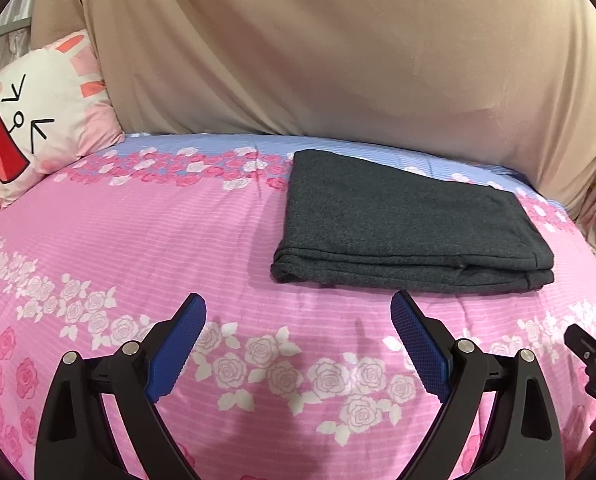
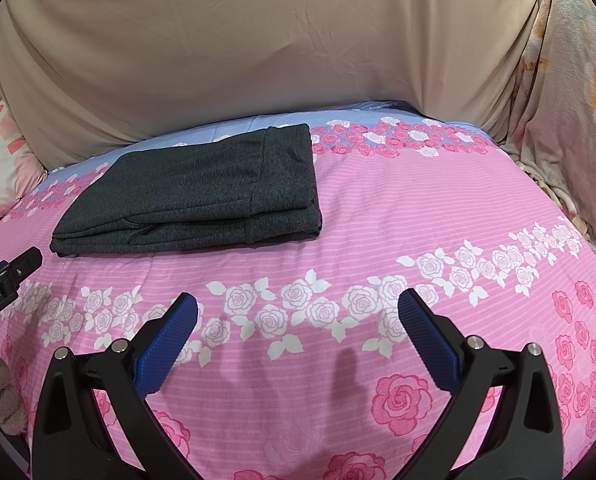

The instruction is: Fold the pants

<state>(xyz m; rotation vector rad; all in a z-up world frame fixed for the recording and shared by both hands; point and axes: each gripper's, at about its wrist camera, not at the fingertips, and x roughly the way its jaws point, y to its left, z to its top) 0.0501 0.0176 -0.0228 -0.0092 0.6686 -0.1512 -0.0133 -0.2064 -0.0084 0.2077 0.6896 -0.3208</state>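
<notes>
Lighting: even, soft, moderately bright indoor light; faint finger shadows fall on the pink bedsheet (image 1: 138,232) beneath each gripper. Glare: none. Optics: strong fisheye bowing, dark vignetted corners, centre sharp, slight softening toward the rim.

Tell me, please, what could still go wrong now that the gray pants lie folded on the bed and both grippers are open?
1. The folded pants lie on a soft pink bedspread; pressing the bed nearby could perhaps shift the stacked layers.
2. The front edges look uneven, so the fold may loosen if lifted carelessly.
3. The left gripper and right gripper are open and empty close to the pants; a careless forward move might snag the fabric.
</notes>
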